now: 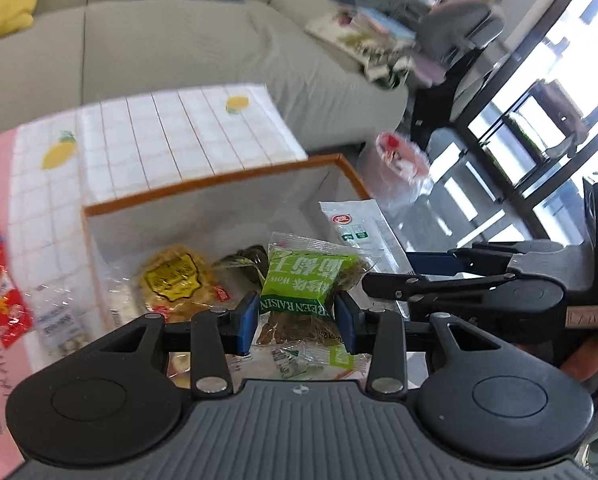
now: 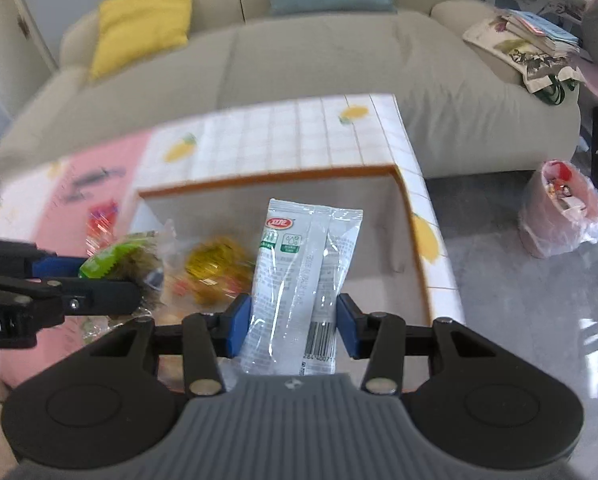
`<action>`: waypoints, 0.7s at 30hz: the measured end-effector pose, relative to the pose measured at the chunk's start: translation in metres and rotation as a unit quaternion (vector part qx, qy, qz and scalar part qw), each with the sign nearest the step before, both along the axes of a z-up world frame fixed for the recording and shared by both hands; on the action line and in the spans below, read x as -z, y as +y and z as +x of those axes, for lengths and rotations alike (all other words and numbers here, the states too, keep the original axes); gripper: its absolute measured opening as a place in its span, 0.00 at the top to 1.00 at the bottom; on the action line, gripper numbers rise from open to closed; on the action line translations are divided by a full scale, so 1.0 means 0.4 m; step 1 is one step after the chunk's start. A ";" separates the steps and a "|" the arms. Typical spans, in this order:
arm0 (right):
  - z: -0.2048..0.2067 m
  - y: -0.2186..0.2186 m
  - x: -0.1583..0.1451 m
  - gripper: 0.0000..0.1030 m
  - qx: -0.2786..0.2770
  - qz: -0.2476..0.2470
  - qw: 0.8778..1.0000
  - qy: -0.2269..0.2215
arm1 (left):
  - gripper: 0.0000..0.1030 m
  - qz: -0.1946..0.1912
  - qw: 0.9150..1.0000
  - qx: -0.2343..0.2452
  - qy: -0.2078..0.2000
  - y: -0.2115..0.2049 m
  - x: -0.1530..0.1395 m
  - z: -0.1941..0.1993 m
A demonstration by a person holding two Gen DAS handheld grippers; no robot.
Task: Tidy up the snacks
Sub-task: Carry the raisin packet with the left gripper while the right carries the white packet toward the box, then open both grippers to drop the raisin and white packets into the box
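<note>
- Left wrist view: the left gripper (image 1: pixel 295 322) has its blue pads drawn in close on a green raisin packet (image 1: pixel 299 288), pinching it at the waist and carrying it above the orange-rimmed storage box (image 1: pixel 219 178). A yellow snack packet (image 1: pixel 173 276) already lies inside the box, and a red packet (image 1: pixel 3 288) waits on the tablecloth (image 1: pixel 179 128) beside it. To my eye this is the delivery step: the packet is over the opening and next wants lowering and letting go.
- The raisin packet is clear film with a bright green label, dark fruit showing through, crumpled where it is squeezed.
- Right wrist view: the right gripper (image 2: pixel 294 326) is likewise narrowed on a long white snack pouch (image 2: pixel 299 264), gripped near its barcode end, the rest standing out over the box (image 2: pixel 267 178). It is glossy and flat, with a red logo near the top. It looks ready to drop in beside the raisins.
</note>
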State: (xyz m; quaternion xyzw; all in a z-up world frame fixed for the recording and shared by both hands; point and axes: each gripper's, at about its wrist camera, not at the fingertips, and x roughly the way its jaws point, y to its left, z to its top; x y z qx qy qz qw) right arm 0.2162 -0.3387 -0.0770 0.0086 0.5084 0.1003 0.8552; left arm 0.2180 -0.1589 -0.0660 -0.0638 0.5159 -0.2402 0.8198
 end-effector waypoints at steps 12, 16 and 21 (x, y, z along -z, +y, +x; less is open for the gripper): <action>0.087 -0.020 0.157 0.56 -0.095 -0.070 0.989 0.088 | 0.56 -0.008 0.992 -0.025 0.125 -0.074 0.169 0.080; 0.099 -0.009 0.186 0.56 -0.108 -0.094 0.983 0.113 | 0.56 0.014 0.990 -0.019 0.142 -0.107 0.192 0.095; 0.103 -0.009 0.198 0.55 -0.123 -0.108 0.979 0.120 | 0.55 0.039 0.985 -0.019 0.169 -0.120 0.220 0.107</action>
